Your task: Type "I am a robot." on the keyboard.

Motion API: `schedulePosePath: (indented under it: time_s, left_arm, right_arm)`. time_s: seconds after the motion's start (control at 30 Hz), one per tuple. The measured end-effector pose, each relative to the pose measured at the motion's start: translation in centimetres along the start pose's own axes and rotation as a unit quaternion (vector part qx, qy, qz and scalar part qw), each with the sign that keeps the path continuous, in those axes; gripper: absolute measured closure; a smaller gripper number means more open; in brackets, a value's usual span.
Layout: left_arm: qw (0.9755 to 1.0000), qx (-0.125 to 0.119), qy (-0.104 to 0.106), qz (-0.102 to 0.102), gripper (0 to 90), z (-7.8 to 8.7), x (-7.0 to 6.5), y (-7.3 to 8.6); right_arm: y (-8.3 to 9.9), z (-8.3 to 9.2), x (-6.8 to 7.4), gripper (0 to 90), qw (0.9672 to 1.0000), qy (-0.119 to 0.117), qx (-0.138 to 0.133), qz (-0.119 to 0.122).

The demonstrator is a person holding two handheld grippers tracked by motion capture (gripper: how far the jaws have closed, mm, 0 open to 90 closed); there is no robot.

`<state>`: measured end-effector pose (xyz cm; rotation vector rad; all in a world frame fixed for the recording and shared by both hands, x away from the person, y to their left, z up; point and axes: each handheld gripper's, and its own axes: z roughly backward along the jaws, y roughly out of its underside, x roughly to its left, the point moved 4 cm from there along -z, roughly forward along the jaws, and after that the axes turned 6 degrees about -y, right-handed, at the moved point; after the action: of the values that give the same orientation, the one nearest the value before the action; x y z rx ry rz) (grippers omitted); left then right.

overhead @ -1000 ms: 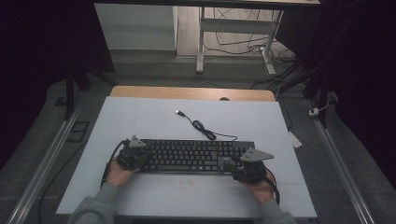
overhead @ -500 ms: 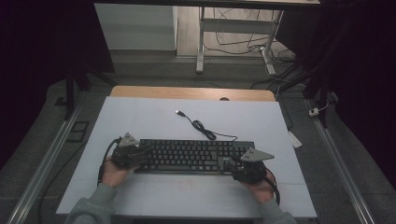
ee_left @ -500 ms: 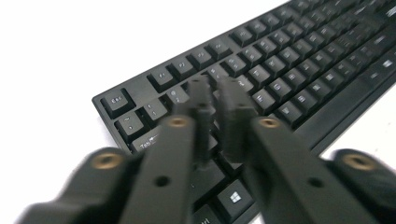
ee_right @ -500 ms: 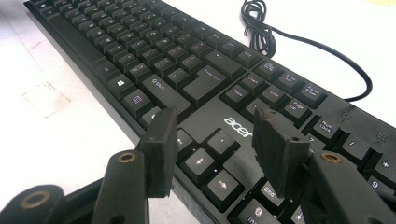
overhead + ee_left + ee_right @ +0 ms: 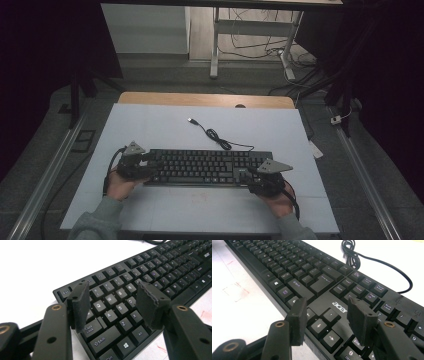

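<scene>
Plainly, the keyboard [image 5: 207, 166] is a stiff, light plastic slab with smooth edges and loose keycaps, best taken by its 2 short ends. Its long axis runs left-right across the counter [image 5: 150, 125], cable [image 5: 215, 135] trailing off its far edge. At its Esc end the left hand-held gripper [image 5: 113, 300] has just been opening, nothing pinched; at the arrow keys the right hand-held gripper [image 5: 327, 315] hangs spread.

The left tool [image 5: 150, 166], its jaws just opened, and the right tool [image 5: 250, 176] both stand agape.

White tabletop [image 5: 150, 125], wooden table edge [image 5: 200, 99], metal desk frame [image 5: 215, 45] beyond
</scene>
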<state>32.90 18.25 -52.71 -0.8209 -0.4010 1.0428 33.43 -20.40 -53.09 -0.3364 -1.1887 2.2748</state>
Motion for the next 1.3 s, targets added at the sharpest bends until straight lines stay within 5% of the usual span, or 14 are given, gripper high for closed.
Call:
schedulePosePath:
  time_s: [1.3]
  left_arm:
    - [0.9993,-0.002,0.031,-0.023,39.9,0.3,-2.1,-0.7]
  right_arm:
    - [0.1,-0.1,0.0,49.8,1.0000,0.003,0.005,0.003]
